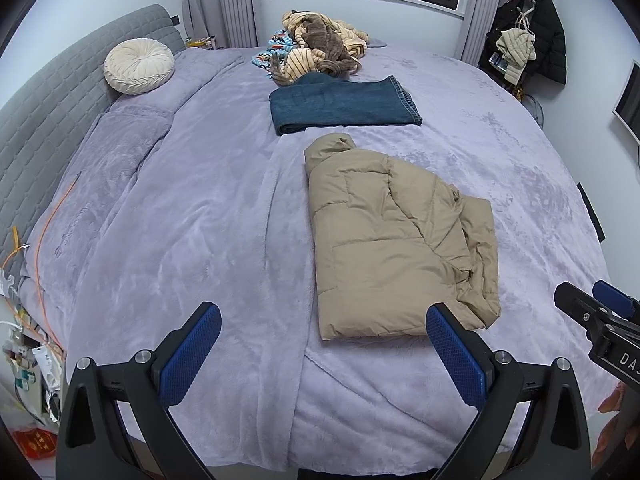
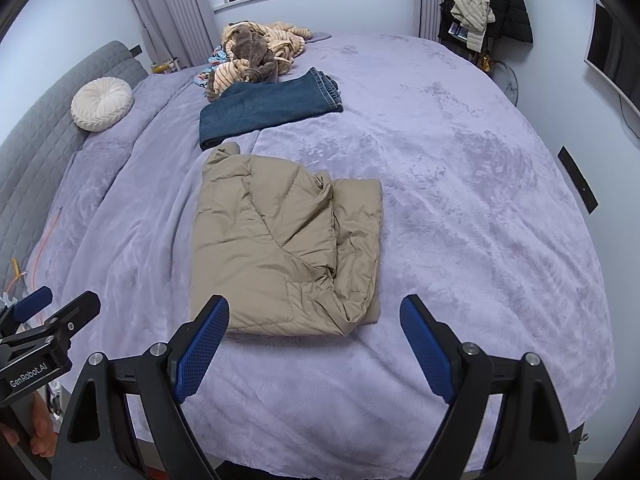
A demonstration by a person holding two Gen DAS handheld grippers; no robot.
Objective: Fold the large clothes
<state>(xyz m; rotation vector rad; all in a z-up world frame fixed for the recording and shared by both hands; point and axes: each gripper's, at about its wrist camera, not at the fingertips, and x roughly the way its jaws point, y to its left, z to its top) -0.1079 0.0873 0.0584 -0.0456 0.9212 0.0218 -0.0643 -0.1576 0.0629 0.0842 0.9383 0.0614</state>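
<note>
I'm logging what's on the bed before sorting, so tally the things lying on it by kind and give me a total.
Folded tan puffer jacket: 1
Folded blue jeans: 1
Unfolded pile of striped and brown clothes: 1
Round cream cushion: 1
Total: 4
Both hand-held grippers, left and right, are open and hold nothing.

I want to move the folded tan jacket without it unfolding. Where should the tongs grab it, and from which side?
Grip the tan jacket at its near edge, coming from the foot of the bed: the layers stack there, nearest the open right tongs.
</note>
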